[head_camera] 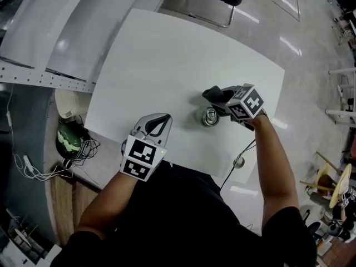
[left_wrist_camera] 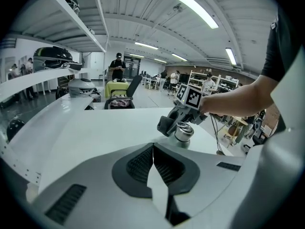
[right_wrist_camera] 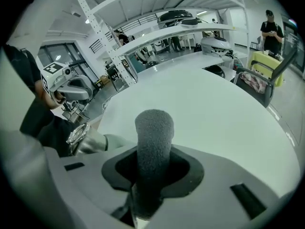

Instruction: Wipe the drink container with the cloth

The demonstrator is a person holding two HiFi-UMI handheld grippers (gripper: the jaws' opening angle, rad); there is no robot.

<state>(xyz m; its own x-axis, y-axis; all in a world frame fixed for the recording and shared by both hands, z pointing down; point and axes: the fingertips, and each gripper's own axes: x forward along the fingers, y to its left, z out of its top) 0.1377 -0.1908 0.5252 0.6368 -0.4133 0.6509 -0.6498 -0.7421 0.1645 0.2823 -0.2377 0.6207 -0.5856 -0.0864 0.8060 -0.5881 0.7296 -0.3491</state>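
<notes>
**While the right claw grips the cloth, the can stands upright beside it**

As seen from the head view, the left gripper (head_camera: 161, 120) is nearest the person, at the near edge of the flat white tabletop (head_camera: 167, 54). Its own view shows the jaws drawn fully together with nothing between them.

Item under inspection: a small silver metal drink can (head_camera: 210, 116), cylindrical and shiny. It stands upright on the table, with its ring-pull top facing up. It sits right of the left gripper and apart from it, towards the table's near right side. No dents or marks can be made out at this size.

Just beyond the can is the right gripper (head_camera: 224, 100). Its jaws are clamped on a dark grey fuzzy cloth (head_camera: 213, 95), which is rolled into a thick wad. In the right gripper view the wad stands up between the jaws and beyond their tips. The cloth hangs just beside the can's upper rim, on its far left. Whether the two touch cannot be confirmed from any view.

Count:
- One can.
- One cloth.
- Two grippers, each carrying one marker cube.

Past the table's far edge stands one dark chair with a metal frame (head_camera: 208, 4).
</notes>
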